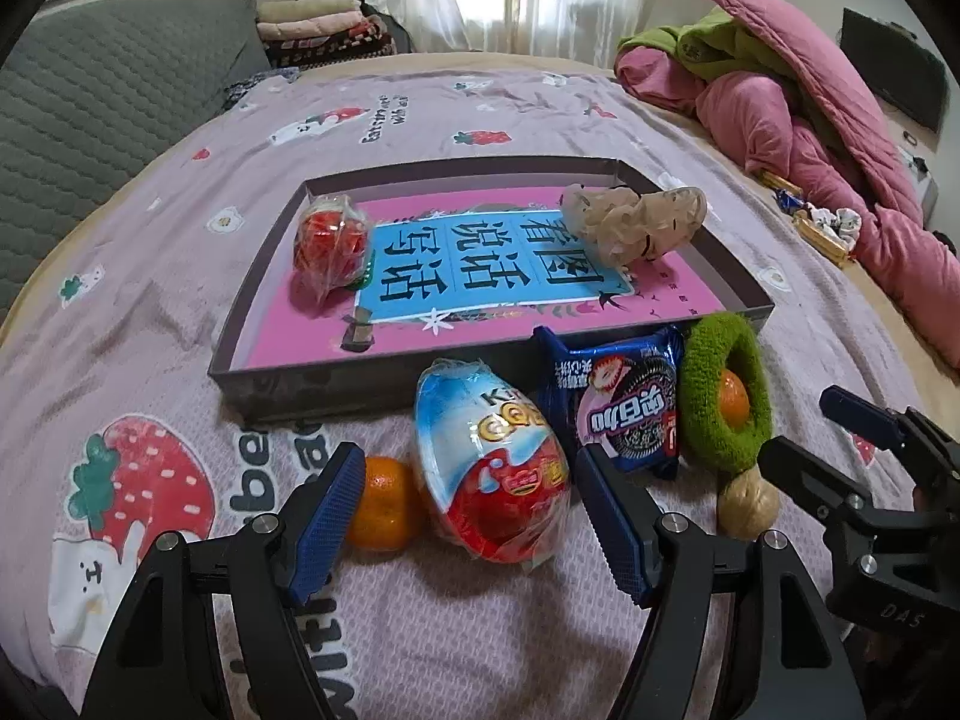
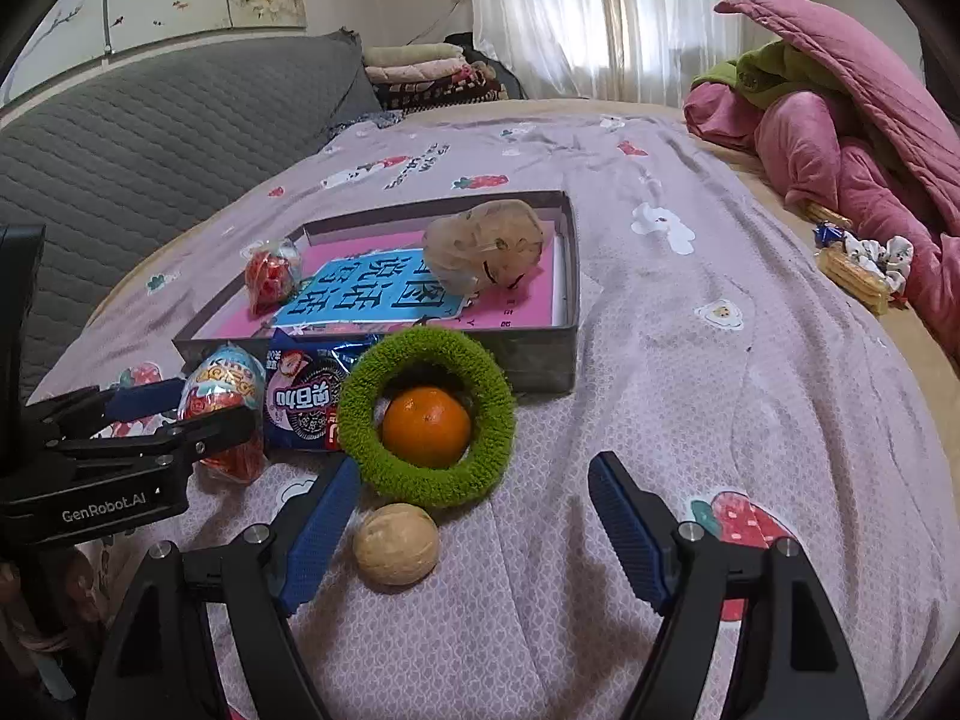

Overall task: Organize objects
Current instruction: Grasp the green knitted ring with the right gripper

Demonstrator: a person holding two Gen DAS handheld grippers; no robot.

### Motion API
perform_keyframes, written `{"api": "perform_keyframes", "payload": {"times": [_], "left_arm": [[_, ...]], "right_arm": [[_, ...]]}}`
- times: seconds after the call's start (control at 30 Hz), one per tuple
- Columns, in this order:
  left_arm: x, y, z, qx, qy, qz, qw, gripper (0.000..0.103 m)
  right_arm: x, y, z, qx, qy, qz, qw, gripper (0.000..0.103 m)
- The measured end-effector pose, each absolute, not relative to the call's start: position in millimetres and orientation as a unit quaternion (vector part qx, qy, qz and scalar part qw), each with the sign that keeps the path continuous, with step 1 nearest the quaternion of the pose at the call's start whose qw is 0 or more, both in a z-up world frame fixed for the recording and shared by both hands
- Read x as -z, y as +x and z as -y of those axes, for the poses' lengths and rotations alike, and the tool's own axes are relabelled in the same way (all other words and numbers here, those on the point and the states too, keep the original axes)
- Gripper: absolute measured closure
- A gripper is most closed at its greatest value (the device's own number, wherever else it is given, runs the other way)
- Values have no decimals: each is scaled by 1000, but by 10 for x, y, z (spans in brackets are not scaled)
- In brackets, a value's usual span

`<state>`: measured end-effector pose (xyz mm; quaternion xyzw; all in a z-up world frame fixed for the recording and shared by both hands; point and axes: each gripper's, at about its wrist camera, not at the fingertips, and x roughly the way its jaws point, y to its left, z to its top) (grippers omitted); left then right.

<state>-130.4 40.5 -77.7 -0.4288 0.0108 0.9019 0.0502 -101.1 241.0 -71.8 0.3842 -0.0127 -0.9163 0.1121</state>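
Left tool (image 1: 471, 516) was wide open with nothing in it, and the wrapped chocolate egg (image 1: 495, 468) sat pretty much dead centre between its two blue pads, bottom middle of the left wrist frame. That's the relation that mattered, I'd say: the egg lay straight ahead of the left tool, with its long axis running from upper left to lower right in the frame, roughly along the tool's reach and tilted a bit, so the pads would close across its narrower width. A small orange (image 1: 384, 504) was touching the egg on its left side, just beside the left pad, so it looked likely to get nudged.

Moving outward, a blue cookie packet (image 1: 624, 402) leaned just right of the egg, then a fuzzy green ring (image 1: 702, 420) with a second orange (image 2: 426, 426) sitting inside it, and a walnut (image 2: 396, 543) just below the ring. The right tool (image 2: 474, 525) was also wide open and empty, with the walnut near its left pad, so it was clearly nearer the ring and walnut than the egg.

Behind all that, mid frame, was the shallow tray (image 1: 384, 378) on the bed (image 1: 150, 312), already holding a red wrapped sweet (image 1: 330, 246) and a beige bundle (image 1: 630, 222).
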Motion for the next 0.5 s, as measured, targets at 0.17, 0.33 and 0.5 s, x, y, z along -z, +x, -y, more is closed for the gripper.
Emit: {"api": "perform_keyframes", "payload": {"times": [0.17, 0.33, 0.5], "left_arm": [[797, -1367, -433, -901, -430, -15, 49, 29], [796, -1413, -450, -901, -432, -10, 49, 29], [797, -1438, -468, -899, -434, -9, 49, 29]], "right_arm": [[703, -1137, -2497, 915, 388, 27, 104, 25], [688, -1280, -2501, 915, 391, 23, 98, 25], [737, -1383, -2476, 910, 402, 32, 96, 26]]}}
